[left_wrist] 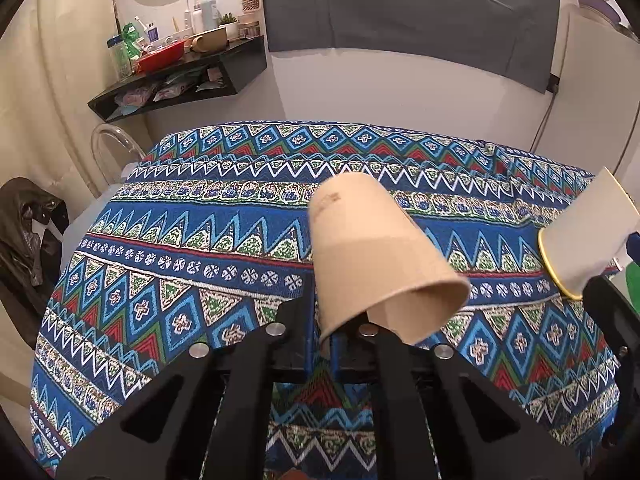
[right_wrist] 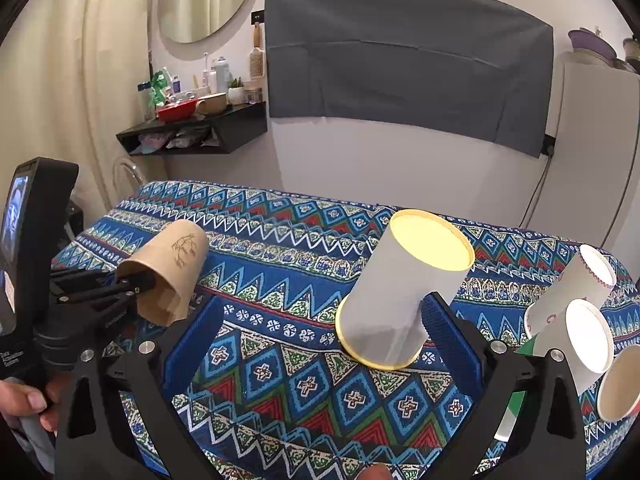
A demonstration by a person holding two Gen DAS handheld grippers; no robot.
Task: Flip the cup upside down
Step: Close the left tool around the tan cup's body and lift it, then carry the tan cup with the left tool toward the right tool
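My left gripper (left_wrist: 344,320) is shut on the rim of a brown paper cup (left_wrist: 372,256), held above the patterned tablecloth (left_wrist: 180,240) with its base up and mouth down, tilted. It also shows in the right wrist view (right_wrist: 168,276), with the left gripper (right_wrist: 132,284) pinching its rim. A white cup with yellow rims (right_wrist: 400,292) stands upside down on the cloth, tilted, leaning against the blue pad of my right finger (right_wrist: 444,332). My right gripper (right_wrist: 320,344) is open around it. This white cup shows at the right edge of the left wrist view (left_wrist: 584,232).
Several white paper cups (right_wrist: 576,320) lie on their sides at the table's right end. A black wall shelf (right_wrist: 192,128) with toiletries hangs at the back left. A grey cloth (right_wrist: 400,60) covers the wall behind. A clear chair (left_wrist: 108,140) stands by the table's far left corner.
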